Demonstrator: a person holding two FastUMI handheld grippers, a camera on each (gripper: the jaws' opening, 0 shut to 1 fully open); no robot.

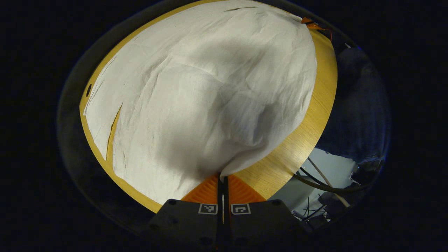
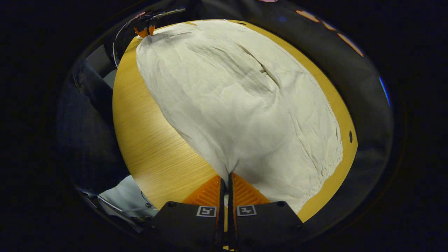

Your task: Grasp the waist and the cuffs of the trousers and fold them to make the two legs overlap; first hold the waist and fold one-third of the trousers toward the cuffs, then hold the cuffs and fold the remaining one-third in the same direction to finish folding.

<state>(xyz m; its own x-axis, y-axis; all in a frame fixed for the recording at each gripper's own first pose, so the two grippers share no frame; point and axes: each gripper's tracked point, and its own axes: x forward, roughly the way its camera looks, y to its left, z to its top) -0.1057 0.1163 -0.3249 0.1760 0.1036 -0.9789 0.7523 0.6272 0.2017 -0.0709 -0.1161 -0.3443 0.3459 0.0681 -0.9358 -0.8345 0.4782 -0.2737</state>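
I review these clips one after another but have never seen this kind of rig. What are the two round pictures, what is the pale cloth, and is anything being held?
There is no robot arm here: a person holds a two-finger gripper in each hand, and a fisheye camera rides on each one, looking forward along its fingers. The left gripper view shows the left gripper at the bottom, its fingers closed on a corner of the trousers, a pale creased cloth spread over a wooden table. The right gripper view shows the right gripper pinching another corner of the same trousers. Each view also shows the other gripper, small, at the cloth's far end. Whether the corners are waist or cuffs, I cannot tell.
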